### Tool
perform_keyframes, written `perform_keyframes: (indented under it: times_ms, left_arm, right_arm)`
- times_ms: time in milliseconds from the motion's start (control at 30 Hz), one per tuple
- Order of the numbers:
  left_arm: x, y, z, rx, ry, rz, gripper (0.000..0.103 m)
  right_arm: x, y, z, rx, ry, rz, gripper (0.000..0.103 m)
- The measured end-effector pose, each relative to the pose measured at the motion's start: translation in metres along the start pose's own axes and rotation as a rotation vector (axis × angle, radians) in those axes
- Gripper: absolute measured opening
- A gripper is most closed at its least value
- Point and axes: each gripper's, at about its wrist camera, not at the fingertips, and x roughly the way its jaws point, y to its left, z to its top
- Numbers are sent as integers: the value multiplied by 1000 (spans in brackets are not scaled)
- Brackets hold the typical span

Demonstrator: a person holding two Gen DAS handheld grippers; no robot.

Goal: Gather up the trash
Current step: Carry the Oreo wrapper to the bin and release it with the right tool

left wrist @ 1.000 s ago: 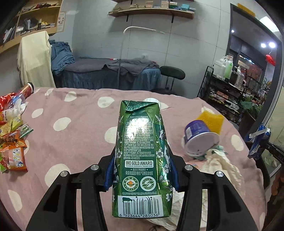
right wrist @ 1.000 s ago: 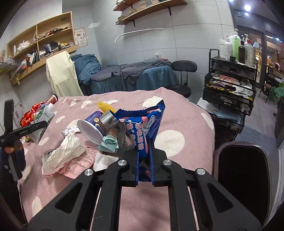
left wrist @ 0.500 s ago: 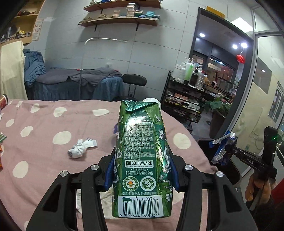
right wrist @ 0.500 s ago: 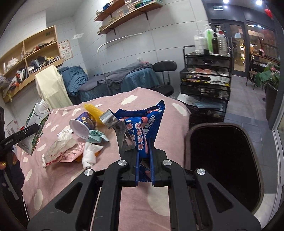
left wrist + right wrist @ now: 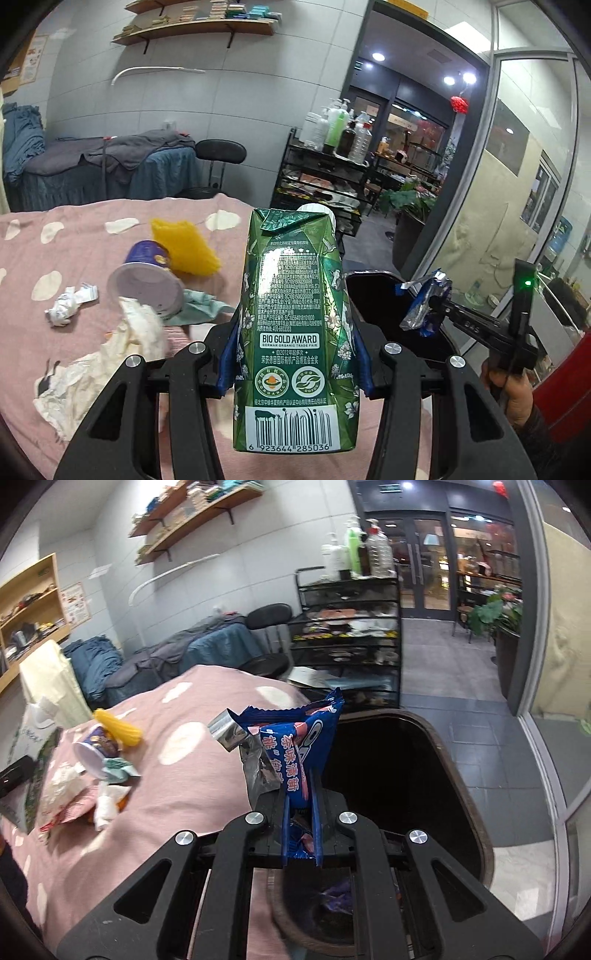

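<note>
Right wrist view: right tongs (image 5: 300, 805) clamp blue wrapper (image 5: 295, 753) above bin (image 5: 458, 775); left tongs (image 5: 295, 354) clamp green carton (image 5: 295, 332) nearby. Crumpled foil may snag; carton may miss.

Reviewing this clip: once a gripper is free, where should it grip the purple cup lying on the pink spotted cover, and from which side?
Judging by its pose, the purple cup lies tipped on its side, wide end facing the left wrist camera, with the yellow wrapper behind and white crumpled paper in front. Probably come from above, fingers straddling the purple wall across its width, near the middle.
</note>
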Motion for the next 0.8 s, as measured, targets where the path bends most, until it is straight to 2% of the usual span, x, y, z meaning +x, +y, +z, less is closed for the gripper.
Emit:
perform_keyframes:
  times_ms: [267,533,567,600,633,667,700,800]
  left_arm:
    - [23,-26,-4,34,34,-61,49]
    - [38,-42,-6,55,60,-85,49]
    - [39,-44,-6,59,63,-87,49]
    - [40,-46,-7,62,67,-89,49]
    - [42,-48,-7,66,72,-94,49]
    - [42,-49,-7,69,75,-97,49]
    - [44,-51,-7,73,80,-101,49]
    - [49,-59,-7,77,92,-117,49]
  right_arm:
    - [45,-44,-16,82,118,-104,11]
    - [72,-56,-31,93,184,-137,12]
    - [74,-56,-32,96,191,-136,20]
    - [75,-58,-34,104,196,-136,37]
    - [76,-58,-34,108,194,-138,49]
    - [75,-58,-35,113,188,-144,75]
    - [72,-58,-36,117,171,-151,82]
    - [66,-58,-36,121,155,-150,82]
